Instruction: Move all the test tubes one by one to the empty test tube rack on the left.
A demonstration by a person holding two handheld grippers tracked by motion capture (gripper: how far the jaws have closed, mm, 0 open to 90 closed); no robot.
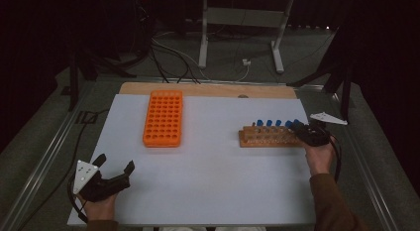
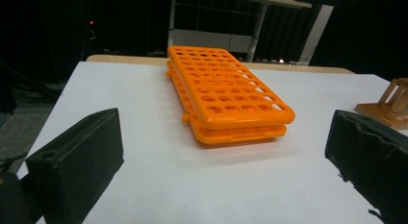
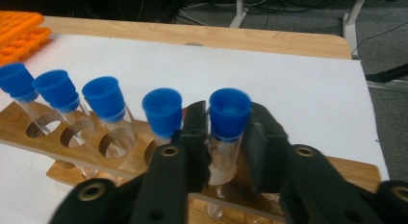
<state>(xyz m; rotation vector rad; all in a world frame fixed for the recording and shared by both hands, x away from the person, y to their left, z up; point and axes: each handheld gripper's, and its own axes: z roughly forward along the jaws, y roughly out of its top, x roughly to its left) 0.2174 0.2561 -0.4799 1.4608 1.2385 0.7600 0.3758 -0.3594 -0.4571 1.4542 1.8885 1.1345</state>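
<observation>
5 blue-capped tubes stand in the wooden rack [image 3: 72, 142]; my right claw [image 3: 226, 137] is clamped on the end tube [image 3: 228, 118], not yet lifted. Left claw [image 2: 216, 156] rests released; orange rack [image 2: 226, 96] holds 0.

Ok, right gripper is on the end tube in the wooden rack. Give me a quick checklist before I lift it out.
1. Right gripper shut on the end tube, just under its blue cap: ok.
2. Tube upright in the wooden rack: ok.
3. Neighbouring tube clear of the jaws: not ok, the near jaw sits tight against it.
4. Orange rack holes free to receive the tube: ok.
5. Left gripper open and well away from both racks: ok.
6. Tube bottom free in its lower hole: cannot tell, hidden by the jaws.
</observation>
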